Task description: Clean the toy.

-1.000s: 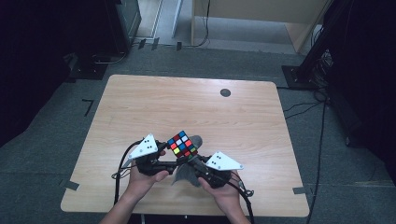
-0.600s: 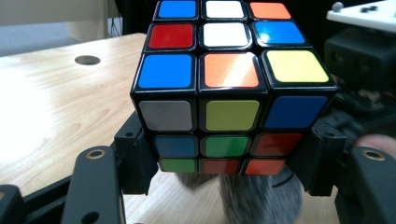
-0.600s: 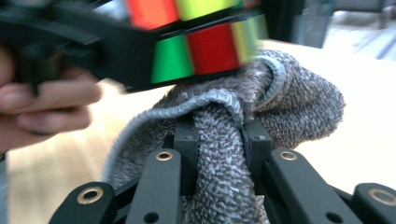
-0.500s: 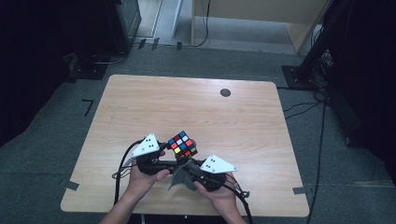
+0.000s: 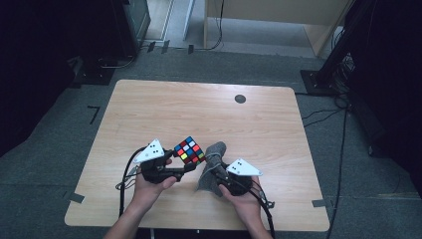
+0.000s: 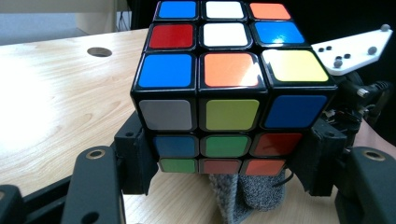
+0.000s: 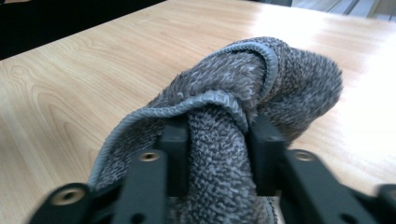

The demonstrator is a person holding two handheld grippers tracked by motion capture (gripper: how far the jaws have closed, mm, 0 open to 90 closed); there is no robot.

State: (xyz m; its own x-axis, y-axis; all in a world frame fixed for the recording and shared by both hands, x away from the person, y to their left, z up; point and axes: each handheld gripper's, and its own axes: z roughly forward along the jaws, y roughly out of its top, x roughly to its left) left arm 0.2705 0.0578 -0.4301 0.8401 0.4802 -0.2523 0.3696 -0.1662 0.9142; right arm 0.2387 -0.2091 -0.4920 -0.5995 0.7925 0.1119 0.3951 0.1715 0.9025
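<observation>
A scrambled colour cube (image 5: 189,151) is held just above the wooden table (image 5: 199,109), and my left gripper (image 5: 190,163) is shut on its lower layer. In the left gripper view the cube (image 6: 224,88) sits between the two black jaws of the left gripper (image 6: 224,161). Right beside the cube, a bunched grey cloth (image 5: 216,149) stands up from my right gripper (image 5: 215,172). In the right gripper view the cloth (image 7: 280,79) fills the gap of the right gripper (image 7: 219,144). Its jaws have just been opening, and both pads still touch the cloth.
A small dark round hole (image 5: 240,98) lies in the tabletop at the far side. The right gripper's white three-cornered plate (image 6: 355,49) shows behind the cube in the left gripper view. Both hands work near the table's front edge.
The right gripper with the cloth has come down and a little toward the near edge, away from under the cube. The left gripper and cube have stayed put.
</observation>
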